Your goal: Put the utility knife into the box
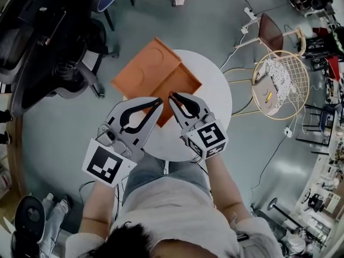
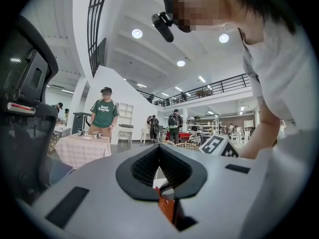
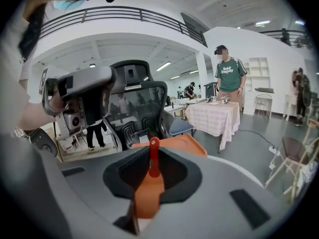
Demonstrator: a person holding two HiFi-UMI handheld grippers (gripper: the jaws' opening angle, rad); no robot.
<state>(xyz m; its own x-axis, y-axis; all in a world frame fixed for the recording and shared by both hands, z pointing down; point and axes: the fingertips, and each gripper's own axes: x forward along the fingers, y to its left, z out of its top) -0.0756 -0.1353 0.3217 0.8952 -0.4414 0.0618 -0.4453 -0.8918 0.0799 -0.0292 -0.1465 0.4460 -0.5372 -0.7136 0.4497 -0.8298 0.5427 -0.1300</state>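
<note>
The utility knife point(image 3: 148, 193) is held clamped between the narrow-set jaws of the right gripper point(image 3: 153, 142). Its orange body is seen low between the dark pads, and a red stem with a round red end stands up at the jaw tips. In the head view only a small red tip of it is seen at the nose of the right gripper point(image 1: 172, 95); the rest is covered by the jaws. The orange box point(image 1: 150, 71) is laid open on the round white table point(image 1: 215, 90), with its two halves side by side. Its near corner is hidden beneath both grippers, which are held just above it. In the right gripper view only a strip of the box point(image 3: 184, 144) can be seen past the jaws. The left gripper point(image 2: 159, 147) is seen with its jaws brought together at the tips. Through the narrow slit lower down a sliver of orange is glimpsed, and it cannot be made out what that belongs to. In the head view the left gripper point(image 1: 159, 101) is seen just beside the right one, their tips close but apart.
</note>
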